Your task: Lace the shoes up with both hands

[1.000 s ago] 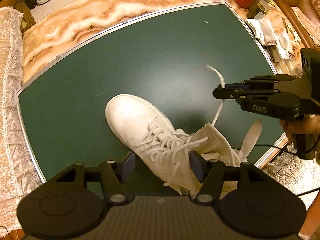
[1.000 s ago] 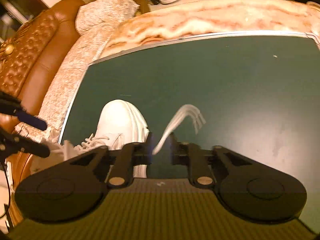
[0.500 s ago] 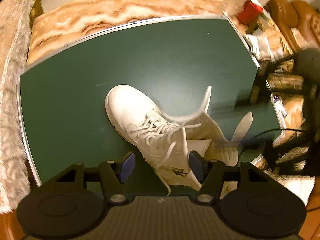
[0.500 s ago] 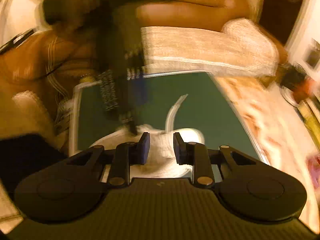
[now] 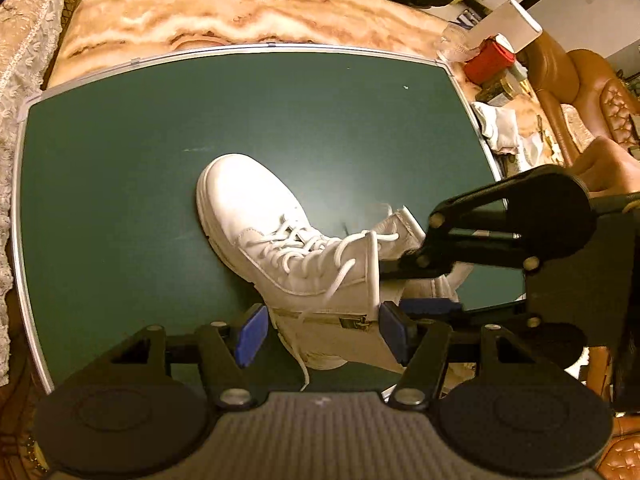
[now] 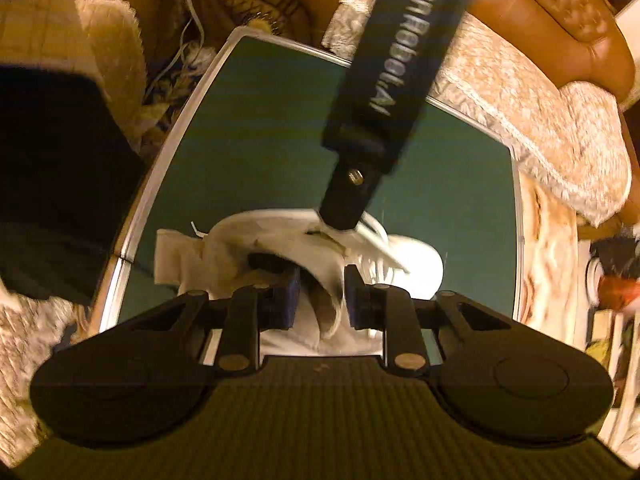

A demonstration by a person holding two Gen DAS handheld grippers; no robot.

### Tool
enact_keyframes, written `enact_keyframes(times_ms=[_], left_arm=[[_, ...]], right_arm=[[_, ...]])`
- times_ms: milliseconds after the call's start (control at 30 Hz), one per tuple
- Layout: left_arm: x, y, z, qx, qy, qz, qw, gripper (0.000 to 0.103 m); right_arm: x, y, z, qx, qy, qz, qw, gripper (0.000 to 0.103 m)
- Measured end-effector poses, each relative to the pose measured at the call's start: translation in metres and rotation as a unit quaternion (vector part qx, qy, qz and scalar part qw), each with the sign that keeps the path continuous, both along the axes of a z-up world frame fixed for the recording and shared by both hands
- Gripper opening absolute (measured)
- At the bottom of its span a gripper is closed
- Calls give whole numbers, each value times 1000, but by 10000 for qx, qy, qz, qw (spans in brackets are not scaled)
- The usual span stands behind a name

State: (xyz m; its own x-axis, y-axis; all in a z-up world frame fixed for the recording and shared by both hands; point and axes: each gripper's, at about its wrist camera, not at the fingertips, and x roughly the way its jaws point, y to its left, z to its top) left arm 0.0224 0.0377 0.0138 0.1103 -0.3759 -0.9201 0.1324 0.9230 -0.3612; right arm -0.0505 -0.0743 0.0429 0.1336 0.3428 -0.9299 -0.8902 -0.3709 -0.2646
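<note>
While boot (image 5: 280, 240) lies between open left gripper (image 5: 322, 334) pads, right gripper (image 6: 320, 296) closing, ungripped.

White lettering runs lengthwise along the black handle of the left hand-held gripper (image 6: 320, 312) in the right wrist view; it reads roughly "GenRobot.AI", seen upside down and slightly blurred. No other writing, number or sign can be read in either view, neither on the white boot (image 5: 280, 248) nor on the green bench (image 5: 160, 160).

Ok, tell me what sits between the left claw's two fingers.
In the left wrist view, the white boot's ankle shaft lies between the left claw's fingers, untouched by either.
</note>
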Motion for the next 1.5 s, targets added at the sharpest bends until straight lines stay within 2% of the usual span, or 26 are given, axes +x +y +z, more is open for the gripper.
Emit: enact_keyframes(times_ms=[33, 100, 167, 200, 233, 267, 300, 367, 467, 500, 533, 600, 633, 767, 933, 1167, 1233, 1400, 1500], left_arm=[[0, 0, 0, 4, -26, -16, 10000, 69], [-1, 1, -1, 26, -40, 3, 10000, 72], [-3, 2, -2, 45, -40, 53, 10000, 77], [-4, 4, -3, 39, -35, 69, 10000, 78], [-5, 4, -3, 41, -33, 94, 9999, 81], [-6, 6, -4, 57, -34, 126, 9999, 83], [-6, 6, -5, 72, -30, 147, 9999, 85], [-6, 7, -6, 75, 15, 207, 9998, 87], [-6, 5, -6, 125, 51, 240, 9996, 88], [-6, 4, -5, 168, 29, 236, 9996, 88], [-7, 4, -4, 225, 7, 218, 9995, 89], [-6, 4, -5, 270, 52, 220, 9994, 89], [-6, 4, -5, 269, 66, 221, 9994, 89], [-8, -1, -4, 384, 29, 125, 9992, 89], [-10, -6, -9, 586, 76, 102, 9982, 86], [-17, -6, -16, 630, 164, 221, 9976, 85], [-18, -7, -19, 650, 180, 237, 9974, 84], [-24, -7, -30, 650, 324, 323, 9968, 80], [-26, -6, -32, 629, 365, 400, 9965, 80]], right_arm=[[-2, 1, 0, 37, 26, -87, 10000, 16], [2, 5, 0, 143, 274, -514, 9982, 12], [21, 4, 1, 313, 843, -1559, 9837, 11], [32, 1, 2, 423, 1108, -2153, 9693, 10], [42, -4, 3, 554, 1361, -2792, 9489, 10], [51, -10, 5, 688, 1611, -3428, 9229, 9], [60, -17, 5, 831, 1896, -4084, 8890, 9], [69, -35, 3, 1113, 2487, -5257, 8059, 9], [69, -59, -2, 1502, 3166, -6532, 6712, 10], [68, -69, -5, 1651, 3389, -6899, 6181, 10], [65, -77, -9, 1762, 3573, -7162, 5730, 10], [57, -92, -20, 1926, 3871, -7547, 4935, 10], [54, -97, -23, 1971, 3934, -7658, 4690, 10], [46, -105, -31, 2021, 4057, -7944, 4044, 10], [41, -106, -39, 2096, 4146, -8107, 3563, 10], [32, -105, -48, 2307, 4242, -8321, 2727, 10], [38, -100, -52, 2337, 4259, -8351, 2583, 10], [36, -99, -51, 2353, 4225, -8372, 2555, 10], [35, -101, -51, 2346, 4242, -8403, 2428, 10]])
